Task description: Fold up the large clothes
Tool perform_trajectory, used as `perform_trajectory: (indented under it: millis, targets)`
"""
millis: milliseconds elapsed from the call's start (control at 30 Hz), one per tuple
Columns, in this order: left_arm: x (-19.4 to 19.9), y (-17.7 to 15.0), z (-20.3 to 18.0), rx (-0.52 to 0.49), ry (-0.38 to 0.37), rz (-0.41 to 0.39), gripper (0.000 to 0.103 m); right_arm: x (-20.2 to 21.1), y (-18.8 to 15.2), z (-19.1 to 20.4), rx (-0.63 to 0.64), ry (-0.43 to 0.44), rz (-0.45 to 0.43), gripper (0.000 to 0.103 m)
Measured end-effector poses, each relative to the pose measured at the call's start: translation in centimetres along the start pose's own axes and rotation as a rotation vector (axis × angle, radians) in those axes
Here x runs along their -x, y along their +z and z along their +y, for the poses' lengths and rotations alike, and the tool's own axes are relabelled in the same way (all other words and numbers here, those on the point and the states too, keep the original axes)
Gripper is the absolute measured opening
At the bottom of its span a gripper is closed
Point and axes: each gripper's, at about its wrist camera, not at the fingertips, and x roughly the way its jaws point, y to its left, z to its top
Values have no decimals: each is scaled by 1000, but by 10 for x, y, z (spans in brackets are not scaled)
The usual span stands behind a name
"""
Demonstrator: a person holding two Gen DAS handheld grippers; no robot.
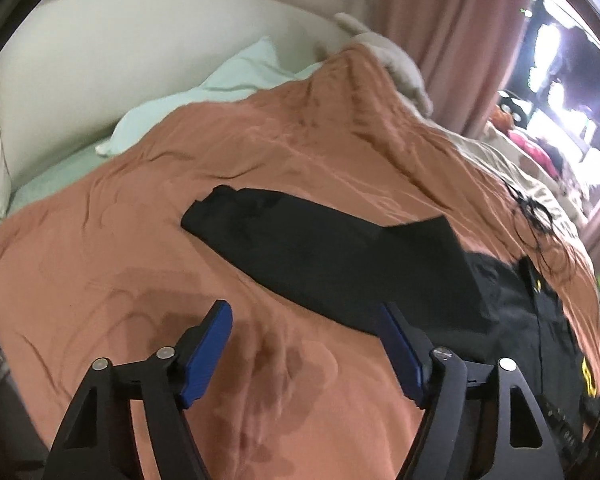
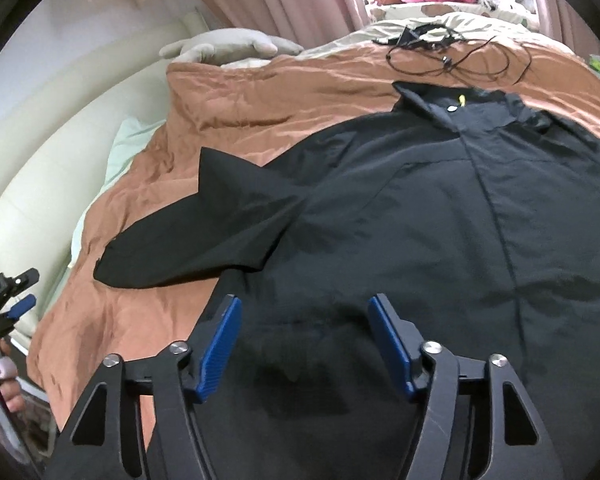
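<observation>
Left wrist view looks down on a bed under a rust-brown duvet (image 1: 260,168), the landmark for all else. A black jacket (image 1: 512,312) lies flat on the duvet, one sleeve (image 1: 300,248) stretched out across it toward the pale green pillow (image 1: 204,96) at the duvet's far edge. The left tongs (image 1: 306,350) hang above bare duvet just beside the sleeve, blue pads apart, nothing between them. In the right wrist view the jacket's body (image 2: 420,216) covers the duvet's middle, its collar (image 2: 452,104) toward the far side, where a tangle of black cord (image 2: 452,52) lies on the duvet. The right tongs (image 2: 304,344) hover over the jacket's lower part, pads apart and gripping nothing.
</observation>
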Motion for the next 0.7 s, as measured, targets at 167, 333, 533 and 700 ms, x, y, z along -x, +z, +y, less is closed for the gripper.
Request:
perform_trajectory:
  millis: [167, 333, 533, 700]
  targets:
    - [-44, 9, 17, 90, 7, 50, 64, -28, 12, -8, -44, -15, 14, 47]
    - [-94, 8, 27, 147, 16, 113, 63, -58, 26, -24, -117, -21, 46, 39]
    - [-144, 14, 38, 188, 45, 146, 56, -83, 38, -27, -142, 5, 68, 38]
    - [-171, 19, 54, 240, 68, 151, 47, -93, 47, -27, -170, 51, 63, 37]
